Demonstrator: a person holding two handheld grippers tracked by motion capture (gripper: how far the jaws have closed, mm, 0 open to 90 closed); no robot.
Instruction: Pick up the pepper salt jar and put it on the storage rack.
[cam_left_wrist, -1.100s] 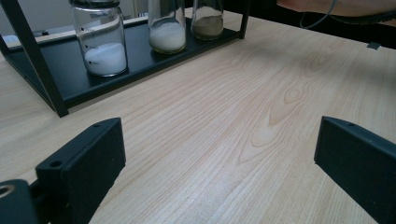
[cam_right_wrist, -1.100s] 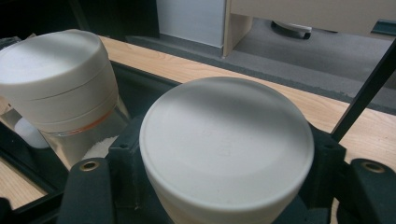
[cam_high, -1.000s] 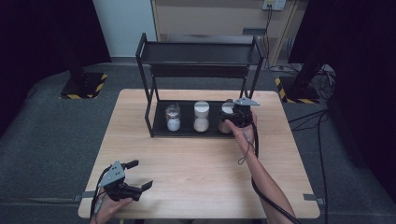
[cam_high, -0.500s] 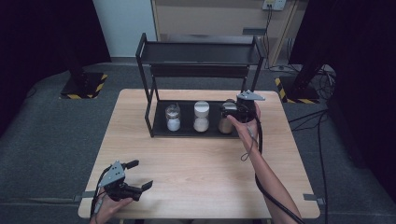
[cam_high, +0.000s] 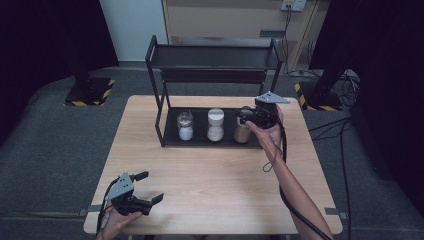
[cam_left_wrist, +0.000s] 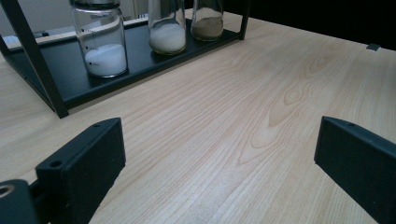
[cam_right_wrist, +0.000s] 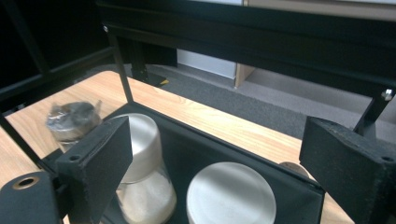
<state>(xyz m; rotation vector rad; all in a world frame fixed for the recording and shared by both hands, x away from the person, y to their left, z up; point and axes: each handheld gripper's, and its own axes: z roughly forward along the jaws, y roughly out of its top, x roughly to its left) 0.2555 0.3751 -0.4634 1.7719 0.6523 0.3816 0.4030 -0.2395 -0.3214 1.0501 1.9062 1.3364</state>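
Dark curtains and grey carpet frame the pale wooden worktop (cam_high: 210, 175). On the bottom tray of the black rack (cam_high: 172, 141), I see the brown-filled jar (cam_high: 242, 131) standing upright, long axis vertical, white lid up, at the right end of a row with the middle jar (cam_high: 215, 125) and the left jar (cam_high: 185, 125). My right hand-held gripper (cam_high: 243, 114) hovers just above it, jaws just opened, nothing between them; it hides the jar's top. My left hand-held gripper (cam_high: 147, 188) rests released near the worktop's front edge.
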